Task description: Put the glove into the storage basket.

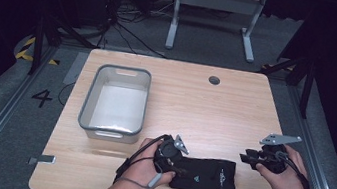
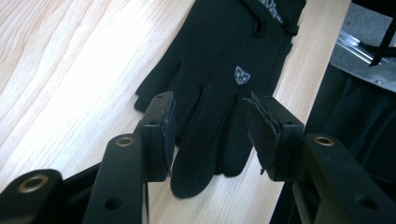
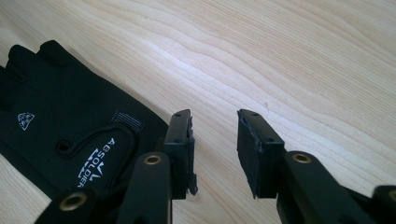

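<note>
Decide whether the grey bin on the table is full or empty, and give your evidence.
Empty. In the high view the grey bin shows a bare pale floor inside its rim; the black glove lies outside it, flat on the table.

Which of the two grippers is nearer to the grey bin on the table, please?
The left. The left gripper sits just past the near right corner of the grey bin, over the fingers of the black glove. The right gripper is farther right, beyond the glove's cuff.
</note>
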